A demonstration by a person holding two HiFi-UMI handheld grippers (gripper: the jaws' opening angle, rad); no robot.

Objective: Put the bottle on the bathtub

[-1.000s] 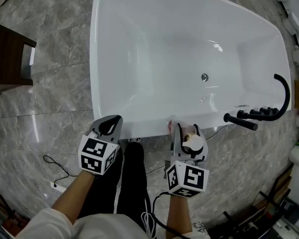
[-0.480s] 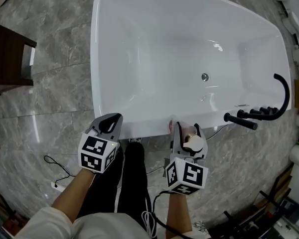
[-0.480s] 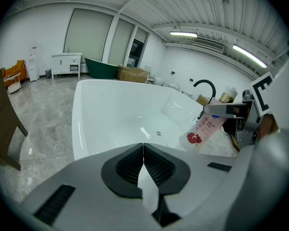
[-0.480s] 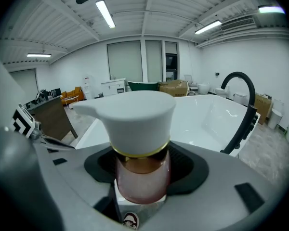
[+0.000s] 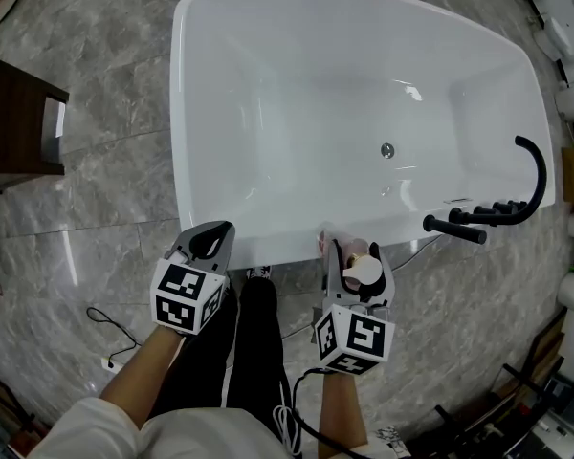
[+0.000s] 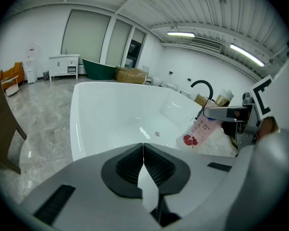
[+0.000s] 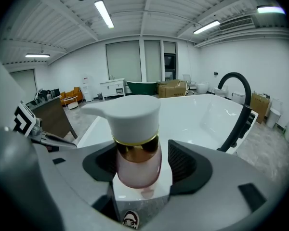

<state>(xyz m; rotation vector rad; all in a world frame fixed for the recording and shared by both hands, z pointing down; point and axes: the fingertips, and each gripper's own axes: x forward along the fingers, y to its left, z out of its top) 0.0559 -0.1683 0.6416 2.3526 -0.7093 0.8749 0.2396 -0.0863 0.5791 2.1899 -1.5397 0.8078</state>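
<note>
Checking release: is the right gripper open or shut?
Open: right gripper jaws have just been opening; a gap shows beside the bottle between them.

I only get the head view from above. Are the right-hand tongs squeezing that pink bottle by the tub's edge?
Observer: No. The right gripper view shows the right tongs have just been opening, and there is a gap between one pad and the bottle standing between them.
Operator: Is it sitting on the tub?
Observer: Its base appears to rest on the bathtub, on the white rim.
Operator: And the left tongs?
Observer: The left tongs are shut, with nothing between them.
</note>
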